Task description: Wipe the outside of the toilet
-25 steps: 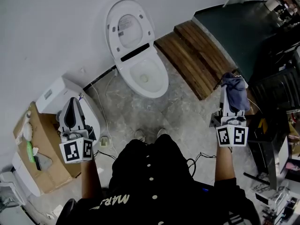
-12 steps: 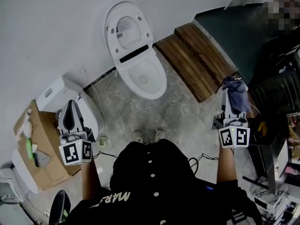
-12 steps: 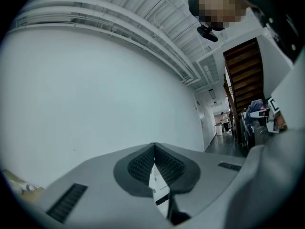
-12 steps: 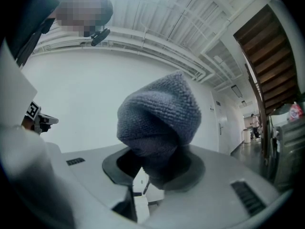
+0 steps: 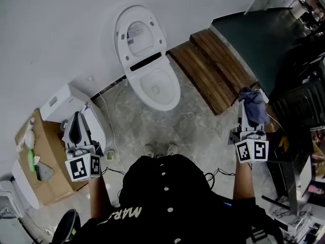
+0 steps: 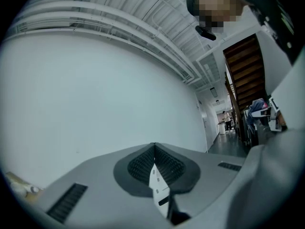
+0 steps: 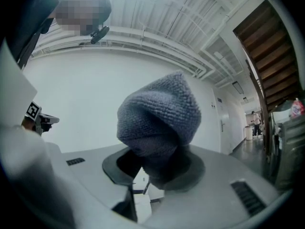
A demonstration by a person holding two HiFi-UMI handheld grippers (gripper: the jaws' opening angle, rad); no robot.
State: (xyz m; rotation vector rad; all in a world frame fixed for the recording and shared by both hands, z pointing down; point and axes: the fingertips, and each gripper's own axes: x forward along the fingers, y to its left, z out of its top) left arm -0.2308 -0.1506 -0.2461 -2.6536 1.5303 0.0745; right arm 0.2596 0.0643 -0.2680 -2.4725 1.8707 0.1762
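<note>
At the left of the head view, a cardboard box (image 5: 40, 161) and a white unit (image 5: 61, 101) stand against the wall; the left gripper (image 5: 77, 122) is held near them, its jaws pressed together with nothing between them, pointing at bare wall; at centre stands the toilet (image 5: 152, 80), lid raised and bowl open, well apart from both grippers; to its right lies a wooden platform (image 5: 213, 67); at far right the right gripper (image 5: 248, 115) is clamped on a grey-blue cloth (image 5: 253, 105), which bunches above the jaw tips and touches no surface. By this evidence, wiping has not begun: the cloth is in hand, but the approach and the toilet's whole outside remain.
</note>
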